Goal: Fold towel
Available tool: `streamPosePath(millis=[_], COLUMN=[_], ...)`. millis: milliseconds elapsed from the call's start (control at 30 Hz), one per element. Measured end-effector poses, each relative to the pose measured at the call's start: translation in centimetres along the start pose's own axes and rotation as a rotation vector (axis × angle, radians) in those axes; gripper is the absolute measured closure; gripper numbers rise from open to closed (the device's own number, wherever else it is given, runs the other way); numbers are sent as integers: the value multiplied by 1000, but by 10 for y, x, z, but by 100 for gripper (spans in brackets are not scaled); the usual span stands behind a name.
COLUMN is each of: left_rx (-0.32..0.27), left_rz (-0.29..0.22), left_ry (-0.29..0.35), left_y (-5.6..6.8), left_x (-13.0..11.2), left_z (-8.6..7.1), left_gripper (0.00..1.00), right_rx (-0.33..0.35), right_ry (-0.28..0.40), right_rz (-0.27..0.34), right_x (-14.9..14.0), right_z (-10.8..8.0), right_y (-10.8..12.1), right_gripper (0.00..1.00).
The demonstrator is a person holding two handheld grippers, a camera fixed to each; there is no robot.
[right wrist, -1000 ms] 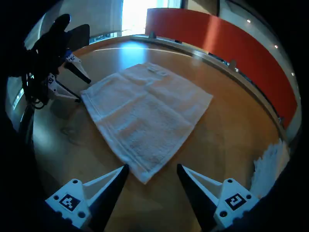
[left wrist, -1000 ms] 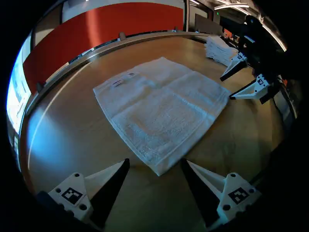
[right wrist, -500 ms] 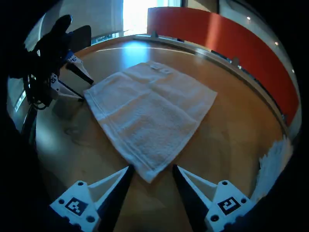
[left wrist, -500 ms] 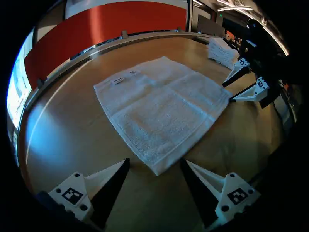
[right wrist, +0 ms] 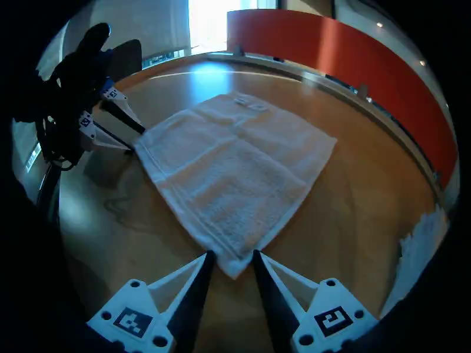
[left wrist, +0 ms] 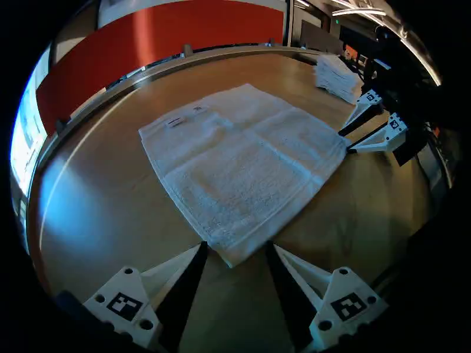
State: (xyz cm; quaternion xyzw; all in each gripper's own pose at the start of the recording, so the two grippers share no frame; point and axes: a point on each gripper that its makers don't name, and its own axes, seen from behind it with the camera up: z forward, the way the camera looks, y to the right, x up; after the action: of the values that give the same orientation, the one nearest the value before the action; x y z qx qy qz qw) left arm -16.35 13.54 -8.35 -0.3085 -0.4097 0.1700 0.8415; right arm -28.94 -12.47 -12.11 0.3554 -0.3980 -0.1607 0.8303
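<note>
A white towel lies spread flat on the wooden table, with small tags near its far edge. In the left gripper view its near corner pokes between the fingers of my left gripper, which is open with a narrowed gap. At the towel's right corner sits my right gripper. In the right gripper view the towel points its near corner between the fingers of the right gripper, open but drawn close around the cloth. The left gripper touches the towel's left corner there.
A stack of folded white towels rests at the table's far right, and the same stack shows at the right edge of the right gripper view. A red wall panel runs behind the table's curved rim. A person's dark arm holds each far gripper.
Both grippers have moved in onto their towel corners and narrowed their fingers around them. The towel itself lies as before.
</note>
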Motion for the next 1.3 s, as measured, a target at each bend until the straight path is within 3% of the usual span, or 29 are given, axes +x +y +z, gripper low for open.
streamPosePath(millis=[233, 433, 500, 700, 767, 833, 1033, 1300], left_rx=[7, 9, 11, 24, 40, 49, 53, 46], left_rz=[-14, -17, -20, -34, -43, -56, -81, -133], left_ry=[-6, -17, -19, -23, -25, -26, -26, -11], left_y=[1, 1, 0, -1, -4, -4, -1, 2], left_x=[0, 0, 0, 0, 1, 1, 2, 10], left_z=[-1, -1, -1, -1, -1, -1, -3, -8], left_gripper=[35, 40, 46, 51, 75, 80, 85, 86], right_rx=[-1, -4, -4, -10, -12, -14, -22, -30], right_ry=[-2, -5, -6, -4, -1, -1, 11, 33], right_rz=[8, 12, 14, 33, 41, 46, 67, 89], right_x=[0, 1, 1, 1, 2, 2, 7, 15], right_z=[-1, 0, 0, -2, -2, -1, -3, -11], right_y=[-1, -1, -2, -3, -3, -3, -3, 0], right_gripper=[55, 68, 69, 72, 74, 75, 83, 85])
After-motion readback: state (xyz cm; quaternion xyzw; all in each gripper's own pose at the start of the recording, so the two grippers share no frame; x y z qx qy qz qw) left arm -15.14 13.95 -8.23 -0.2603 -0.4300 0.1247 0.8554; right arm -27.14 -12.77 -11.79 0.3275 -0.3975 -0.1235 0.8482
